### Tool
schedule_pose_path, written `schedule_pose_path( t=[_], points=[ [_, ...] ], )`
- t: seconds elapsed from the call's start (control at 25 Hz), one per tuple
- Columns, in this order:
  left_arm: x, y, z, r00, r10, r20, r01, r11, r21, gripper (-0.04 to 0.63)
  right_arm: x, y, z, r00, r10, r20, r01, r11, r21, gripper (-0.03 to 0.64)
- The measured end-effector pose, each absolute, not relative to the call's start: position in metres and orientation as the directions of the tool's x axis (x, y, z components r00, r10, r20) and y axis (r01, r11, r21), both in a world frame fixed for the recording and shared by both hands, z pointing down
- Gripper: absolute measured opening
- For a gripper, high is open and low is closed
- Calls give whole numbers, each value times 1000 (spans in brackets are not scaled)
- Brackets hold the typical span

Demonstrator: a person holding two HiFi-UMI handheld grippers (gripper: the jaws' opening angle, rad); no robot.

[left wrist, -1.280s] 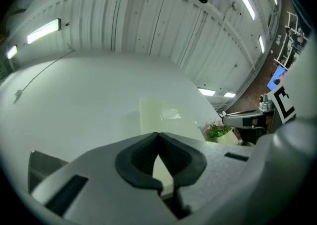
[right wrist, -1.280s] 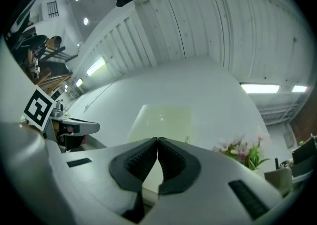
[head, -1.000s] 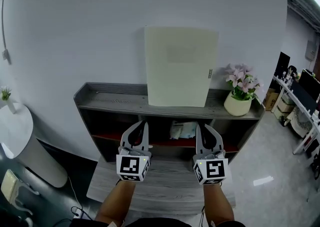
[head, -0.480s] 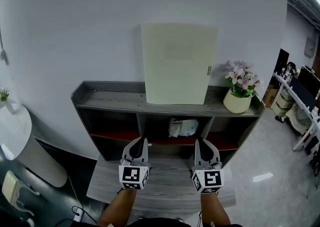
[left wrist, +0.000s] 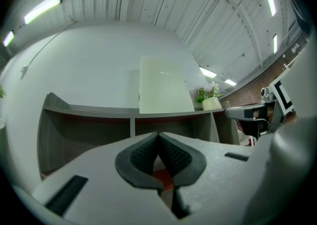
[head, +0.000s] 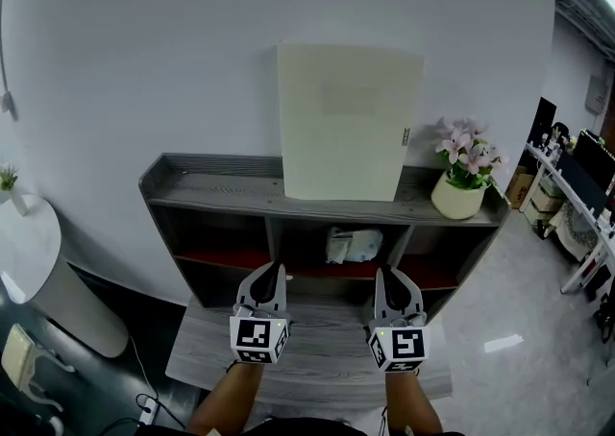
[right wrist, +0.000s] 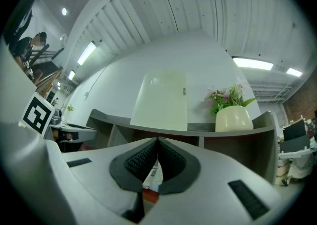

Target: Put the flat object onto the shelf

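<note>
A pale cream flat board (head: 344,122) stands upright on the top of the grey shelf unit (head: 216,192), leaning back against the white wall. It also shows in the left gripper view as the board (left wrist: 163,91) and in the right gripper view as the board (right wrist: 161,101). My left gripper (head: 264,276) and right gripper (head: 392,278) hover side by side over the low grey bench, well in front of and below the board. Both are shut with nothing between the jaws.
A cream pot of pink flowers (head: 461,181) sits on the shelf top right of the board. A white packet (head: 352,245) lies in the middle compartment. A grey bench (head: 322,352) stands below my hands. A round white table (head: 34,261) is at left, desks at far right.
Both grippers have drawn back toward me and down from the shelf front. The board stays upright on the shelf top.
</note>
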State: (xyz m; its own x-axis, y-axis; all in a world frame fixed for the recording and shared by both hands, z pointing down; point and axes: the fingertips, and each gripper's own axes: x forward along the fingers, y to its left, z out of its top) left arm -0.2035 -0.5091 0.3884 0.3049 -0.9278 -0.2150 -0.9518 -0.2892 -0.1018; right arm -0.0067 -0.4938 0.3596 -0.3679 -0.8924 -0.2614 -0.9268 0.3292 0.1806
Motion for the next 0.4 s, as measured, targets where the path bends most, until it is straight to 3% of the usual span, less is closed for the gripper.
schedule_pose_path(
  t=[0.4],
  points=[
    [-201,-507,387,309,-927,-211,-951,-295,-97,7,-11,-490,355,-373,-889,-266,-921,318,226,25]
  ],
)
